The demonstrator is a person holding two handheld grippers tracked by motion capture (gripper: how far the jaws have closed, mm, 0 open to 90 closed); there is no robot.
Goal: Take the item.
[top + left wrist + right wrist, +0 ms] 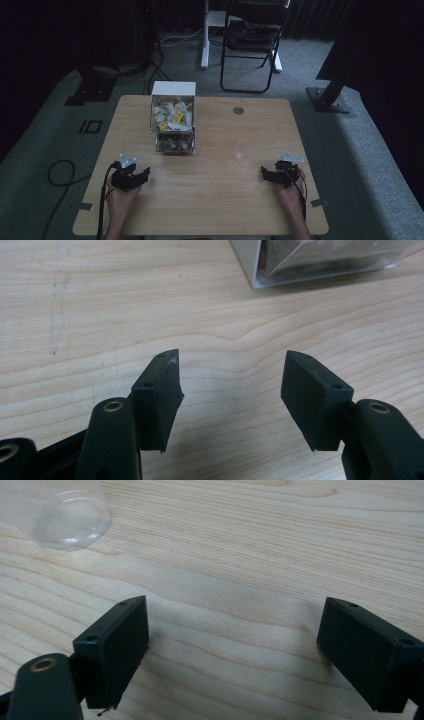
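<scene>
On the wooden table [210,200] stands a clear dispenser box [173,125] with a white back. Its upper tray holds white and yellow packets, and its lower tray [175,144] holds small brownish items. A clear plastic cup [241,151] sits right of centre; in the right gripper view the cup [70,516] is at the upper left. My left gripper [139,170] rests near the front left, open and empty [232,362], with the box's corner [320,262] ahead to its right. My right gripper [271,168] rests at the front right, open and empty [235,607].
A round cable grommet [238,110] is set into the table's far side. Behind the table stand a black folding chair [252,40] and a white desk leg [204,35]. Cables [60,175] lie on the grey carpet at the left.
</scene>
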